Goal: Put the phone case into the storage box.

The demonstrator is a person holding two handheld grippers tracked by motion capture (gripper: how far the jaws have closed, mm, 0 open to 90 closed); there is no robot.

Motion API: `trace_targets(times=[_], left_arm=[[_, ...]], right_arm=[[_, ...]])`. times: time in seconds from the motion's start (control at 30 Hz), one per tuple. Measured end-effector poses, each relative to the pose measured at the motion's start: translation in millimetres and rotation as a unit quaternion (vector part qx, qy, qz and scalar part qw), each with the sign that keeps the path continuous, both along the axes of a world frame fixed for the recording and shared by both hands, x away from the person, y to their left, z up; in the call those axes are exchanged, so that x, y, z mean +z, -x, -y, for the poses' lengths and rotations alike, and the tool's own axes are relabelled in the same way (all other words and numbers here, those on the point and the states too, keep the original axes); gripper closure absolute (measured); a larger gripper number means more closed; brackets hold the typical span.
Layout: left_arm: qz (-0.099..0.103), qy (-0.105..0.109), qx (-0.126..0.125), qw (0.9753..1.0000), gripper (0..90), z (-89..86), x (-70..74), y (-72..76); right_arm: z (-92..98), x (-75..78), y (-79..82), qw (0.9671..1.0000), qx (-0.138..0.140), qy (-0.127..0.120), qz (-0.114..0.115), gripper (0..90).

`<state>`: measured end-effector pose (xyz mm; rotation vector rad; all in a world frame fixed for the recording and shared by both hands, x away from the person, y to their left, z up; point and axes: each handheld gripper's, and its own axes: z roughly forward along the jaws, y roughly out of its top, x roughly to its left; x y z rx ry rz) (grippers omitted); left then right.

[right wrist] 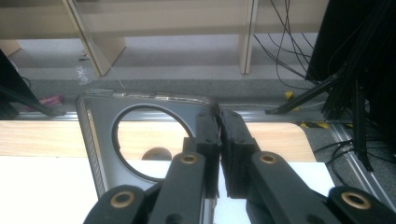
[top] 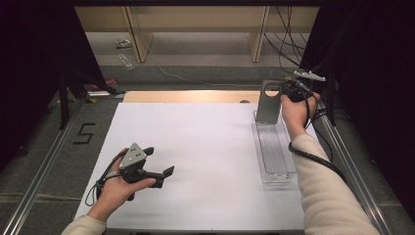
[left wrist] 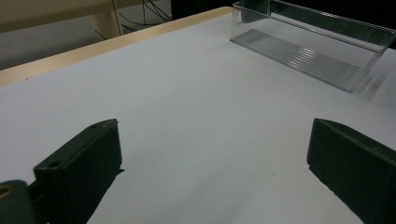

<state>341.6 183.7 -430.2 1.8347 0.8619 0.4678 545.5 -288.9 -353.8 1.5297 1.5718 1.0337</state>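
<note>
A grey metal plate (top: 269, 105) with a round hole near its top stands upright at the far end of a long clear plastic tray (top: 273, 152) on the right of the white table. My right gripper (top: 289, 92) is shut on the plate's upper right edge; in the right gripper view the jaws pinch the plate (right wrist: 100, 121) at its top corner, right gripper (right wrist: 219, 126). My left gripper (top: 160, 161) hovers low over the white surface at the near left, open and empty. In the left gripper view its jaws stand wide apart, left gripper (left wrist: 215, 154), with the tray (left wrist: 303, 56) farther off.
A white sheet (top: 195, 147) covers the table, with a wooden strip (top: 191, 96) along the far edge. Metal rails (top: 342, 152) run along both sides. Beyond the table are wooden shelf legs (top: 139, 39) and hanging cables (top: 288, 44).
</note>
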Motion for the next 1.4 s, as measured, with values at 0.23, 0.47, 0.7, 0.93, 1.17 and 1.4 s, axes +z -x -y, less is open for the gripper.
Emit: trace_targets(times=[0.23, 0.47, 0.7, 0.93, 1.17, 1.4], left_arm=[[0.0, -0.001, 0.0, 1.0, 2.9, -0.1, -0.1, -0.1], [0.0, -0.001, 0.0, 1.0, 2.9, -0.3, -0.2, -0.2], [0.0, -0.001, 0.001, 1.0, 2.9, -0.5, -0.3, -0.3], [-0.001, 0.0, 0.001, 1.0, 2.9, -0.4, -0.2, -0.2], [0.0, -0.001, 0.0, 1.0, 2.9, -0.3, -0.2, -0.3], [0.0, -0.001, 0.0, 1.0, 2.9, -0.3, -0.4, -0.3]], right_arm=[[-0.6, -1.0, -0.6, 1.0, 0.001, 0.006, 0.001, 86.9], [-1.2, -2.9, -1.4, 0.9999, 0.005, 0.013, 0.002, 86.9], [-1.8, -5.8, -2.2, 0.9997, 0.007, 0.023, 0.001, 86.7], [-3.1, -7.0, -2.5, 0.9997, 0.008, 0.024, 0.002, 86.7], [-4.1, -9.2, -2.9, 0.9995, 0.012, 0.028, 0.001, 86.6], [-4.6, -12.2, -3.4, 0.9995, 0.014, 0.029, -0.001, 86.5]])
